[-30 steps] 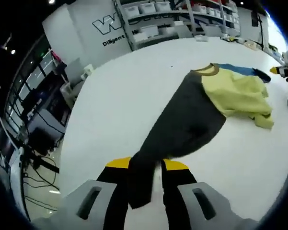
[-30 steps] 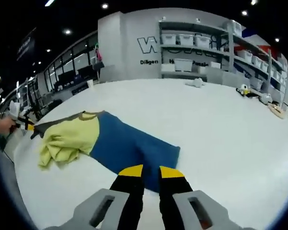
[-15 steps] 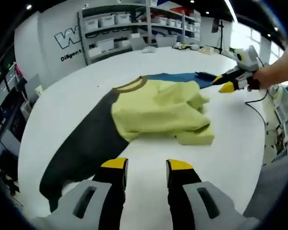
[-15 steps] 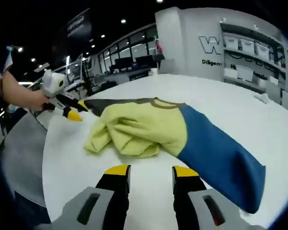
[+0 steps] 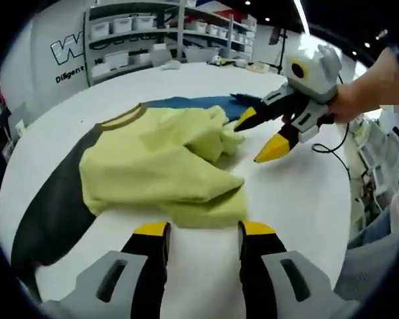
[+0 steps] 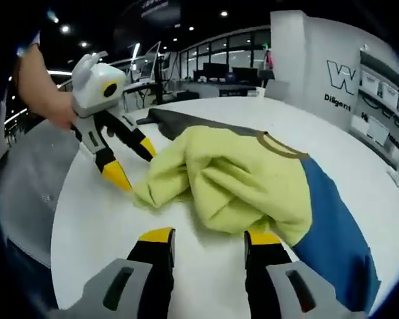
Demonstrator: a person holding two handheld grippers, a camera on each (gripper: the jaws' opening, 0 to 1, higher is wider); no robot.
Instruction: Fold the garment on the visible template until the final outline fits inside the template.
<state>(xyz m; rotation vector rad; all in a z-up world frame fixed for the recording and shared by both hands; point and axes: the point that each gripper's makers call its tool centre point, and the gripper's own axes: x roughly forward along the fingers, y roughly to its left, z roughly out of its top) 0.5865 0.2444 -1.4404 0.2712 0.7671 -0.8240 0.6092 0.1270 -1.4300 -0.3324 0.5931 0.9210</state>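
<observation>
- Nearest, in the left gripper view the left gripper (image 5: 200, 231) has its jaws apart with nothing between them, just before the yellow hem.
- Likewise the right gripper (image 6: 209, 237) in its own view is released, at the bunched cloth's edge.
- One garment (image 5: 153, 166) lies crumpled on the white table (image 5: 299, 199), from 9 to 1 o'clock. It has one grey sleeve (image 5: 50, 206) and one blue sleeve (image 6: 332, 226).
- It looks soft, light and limp; I judge the hem corners are the best hold.
</observation>
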